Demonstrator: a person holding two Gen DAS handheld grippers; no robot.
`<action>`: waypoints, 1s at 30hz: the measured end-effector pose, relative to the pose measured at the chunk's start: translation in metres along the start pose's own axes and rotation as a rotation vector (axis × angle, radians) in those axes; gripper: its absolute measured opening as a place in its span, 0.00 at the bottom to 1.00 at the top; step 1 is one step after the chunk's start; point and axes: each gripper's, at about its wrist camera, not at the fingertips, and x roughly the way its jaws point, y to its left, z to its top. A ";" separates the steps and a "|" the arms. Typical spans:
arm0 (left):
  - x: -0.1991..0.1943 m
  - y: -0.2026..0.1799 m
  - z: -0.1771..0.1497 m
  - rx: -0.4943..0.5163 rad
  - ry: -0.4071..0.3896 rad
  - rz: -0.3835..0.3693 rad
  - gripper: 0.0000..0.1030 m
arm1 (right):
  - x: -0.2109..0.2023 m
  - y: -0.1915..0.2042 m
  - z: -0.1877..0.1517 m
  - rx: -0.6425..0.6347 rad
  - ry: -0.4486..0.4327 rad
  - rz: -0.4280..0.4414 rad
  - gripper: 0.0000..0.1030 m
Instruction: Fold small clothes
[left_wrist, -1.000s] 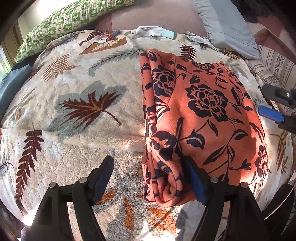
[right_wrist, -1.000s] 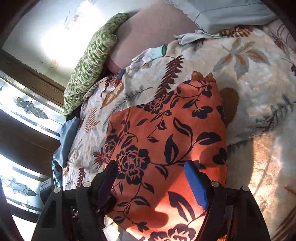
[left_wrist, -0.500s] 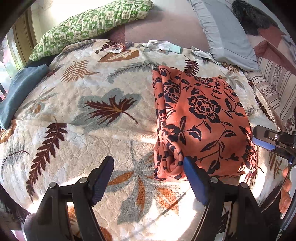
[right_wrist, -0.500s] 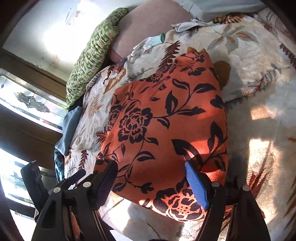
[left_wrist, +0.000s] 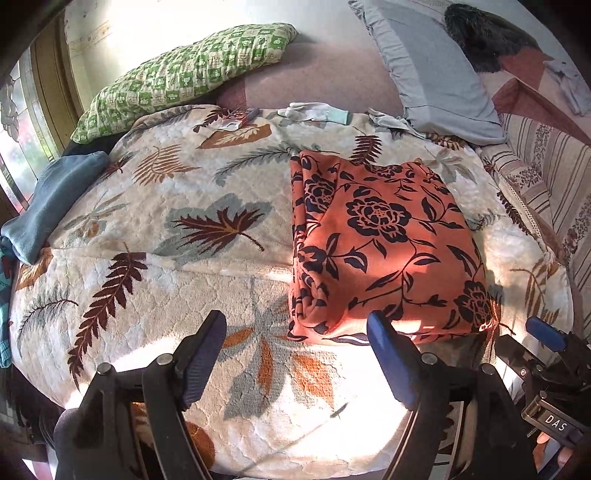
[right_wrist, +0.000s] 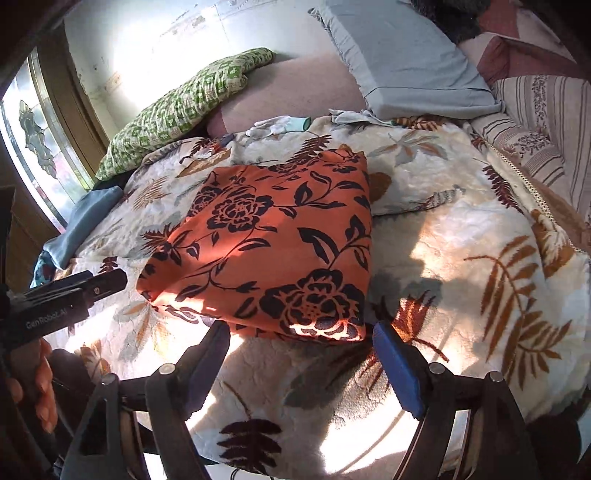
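My left fingers (left_wrist: 295, 343) stand wide apart with nothing between them, hanging over the leaf-patterned blanket (left_wrist: 155, 236) that covers the bed. My right fingers (right_wrist: 301, 354) are also spread wide and empty; their jaws have just been opening a little further, and no cloth lies between them. The folded orange cloth with the dark flower print (left_wrist: 376, 243) lies flat on the blanket, just beyond both pairs of fingertips and touched by neither. In the left view its near edge sits right behind my right-hand pad, and its layered, rolled edge faces left. In the right view the same cloth (right_wrist: 280, 251) lies straight ahead, its near edge just past the tips, partly in sun and partly in shade.

At the head of the bed a green checked pillow (left_wrist: 184, 74) leans on the left and a grey-blue pillow (left_wrist: 436, 74) on the right. A pale glove with a teal cuff (left_wrist: 317, 113) lies between them on the far edge of the blanket. A blue cloth (left_wrist: 51, 203) hangs over the left side of the bed.
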 end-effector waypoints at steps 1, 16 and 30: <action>-0.002 -0.001 -0.001 0.002 -0.005 0.002 0.77 | -0.003 0.000 -0.002 -0.001 -0.002 -0.013 0.80; -0.008 -0.006 -0.005 -0.005 -0.021 0.011 0.77 | -0.019 0.004 -0.002 -0.030 -0.032 -0.145 0.82; -0.010 0.002 0.001 -0.048 -0.054 0.076 0.85 | -0.024 0.013 0.025 -0.097 -0.031 -0.292 0.83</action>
